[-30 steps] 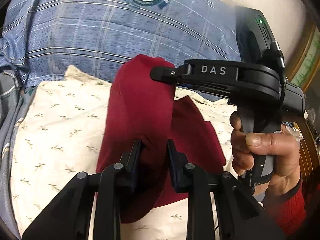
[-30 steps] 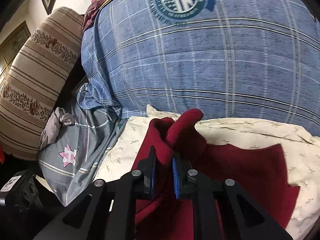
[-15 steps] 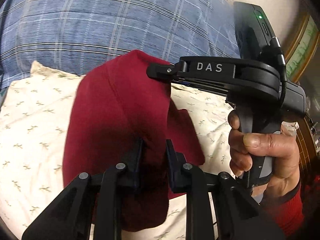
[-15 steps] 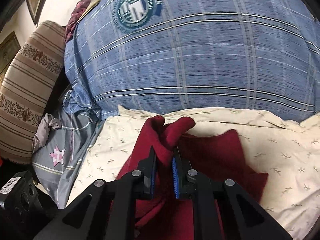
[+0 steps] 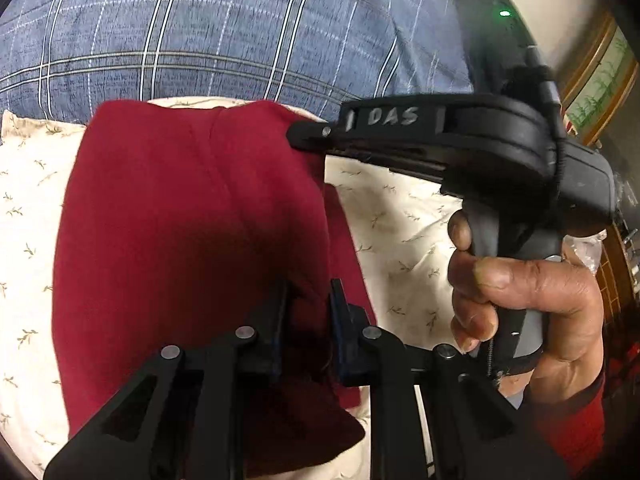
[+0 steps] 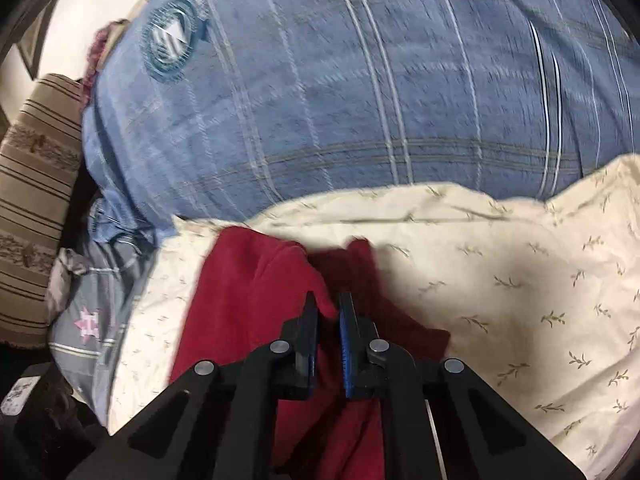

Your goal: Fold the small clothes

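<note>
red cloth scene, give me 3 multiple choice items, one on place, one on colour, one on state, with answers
1. What does the red cloth lie on?
A. a cream leaf-print sheet
B. a wooden floor
C. a glass table

2. What colour is the big plaid cushion behind the sheet?
A. green
B. blue
C. orange

3. How do the two grippers stand?
A. both wide open
B. only one grips
C. both shut on the cloth

Answers:
1 A, cream fabric shows on both sides of the cloth.
2 B, blue with pale stripes.
3 C, the left gripper and right gripper each pinch red fabric.
</note>
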A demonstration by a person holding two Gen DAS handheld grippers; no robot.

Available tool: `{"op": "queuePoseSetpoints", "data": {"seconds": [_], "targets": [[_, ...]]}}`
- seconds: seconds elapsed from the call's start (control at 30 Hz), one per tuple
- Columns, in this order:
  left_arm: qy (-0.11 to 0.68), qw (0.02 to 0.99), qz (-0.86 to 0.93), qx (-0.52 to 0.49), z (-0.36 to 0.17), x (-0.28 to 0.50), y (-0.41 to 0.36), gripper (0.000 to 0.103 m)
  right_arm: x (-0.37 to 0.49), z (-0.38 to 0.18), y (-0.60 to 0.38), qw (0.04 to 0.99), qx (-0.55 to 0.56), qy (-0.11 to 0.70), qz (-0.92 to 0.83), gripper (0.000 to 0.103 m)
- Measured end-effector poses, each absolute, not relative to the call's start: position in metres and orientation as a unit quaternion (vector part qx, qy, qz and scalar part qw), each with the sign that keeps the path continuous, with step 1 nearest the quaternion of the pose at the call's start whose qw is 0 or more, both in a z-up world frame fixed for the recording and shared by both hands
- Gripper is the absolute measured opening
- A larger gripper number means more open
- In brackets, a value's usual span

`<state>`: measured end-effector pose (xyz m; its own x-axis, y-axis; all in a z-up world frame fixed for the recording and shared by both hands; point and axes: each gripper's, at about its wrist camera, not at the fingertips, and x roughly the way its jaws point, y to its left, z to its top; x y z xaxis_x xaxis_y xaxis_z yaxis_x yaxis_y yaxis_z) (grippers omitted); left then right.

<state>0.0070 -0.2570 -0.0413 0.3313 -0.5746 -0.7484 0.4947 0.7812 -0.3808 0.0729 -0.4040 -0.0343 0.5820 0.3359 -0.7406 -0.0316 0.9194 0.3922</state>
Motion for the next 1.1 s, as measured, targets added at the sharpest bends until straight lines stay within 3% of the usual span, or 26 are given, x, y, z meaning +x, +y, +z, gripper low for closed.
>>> {"op": "queuePoseSetpoints", "data": {"seconds": [0.17,0.2,0.3,0.33,0.4,0.47,0.67,0.73,0.77,1.1], "targets": [[0.48,0.806,-0.342,-0.051,-0.045,0.01,-0.257,0.017,0.075,-0.056,-0.412,0.864,0.197,0.454,0.097,0.009],[0.479,0.804,-0.349,-0.047,-0.042,0.009,-0.255,0.018,0.072,-0.055,-0.414,0.863,0.204,0.452,0.095,0.016],[0.473,0.8,-0.366,-0.043,-0.027,0.006,-0.238,0.027,0.057,-0.041,-0.419,0.87,0.207,0.438,0.093,0.024],[0.468,0.803,-0.367,-0.045,-0.021,0.004,-0.23,0.035,0.049,-0.034,-0.419,0.872,0.206,0.432,0.098,0.027],[0.449,0.817,-0.358,-0.042,-0.01,-0.001,-0.207,0.045,0.027,-0.02,-0.415,0.875,0.209,0.422,0.109,0.053],[0.439,0.832,-0.338,-0.027,-0.006,-0.007,-0.187,0.046,0.003,-0.013,-0.404,0.876,0.2,0.42,0.13,0.057],[0.439,0.85,-0.29,-0.01,-0.023,-0.013,-0.152,0.046,-0.035,-0.03,-0.362,0.861,0.181,0.449,0.155,0.056],[0.446,0.849,-0.283,-0.01,-0.032,-0.017,-0.147,0.046,-0.035,-0.039,-0.357,0.861,0.167,0.457,0.147,0.043],[0.449,0.848,-0.281,-0.01,-0.036,-0.019,-0.145,0.046,-0.036,-0.041,-0.353,0.866,0.151,0.457,0.138,0.017],[0.451,0.853,-0.264,-0.002,-0.059,-0.031,-0.142,0.05,-0.066,-0.06,-0.357,0.871,0.129,0.462,0.106,0.015]]}}
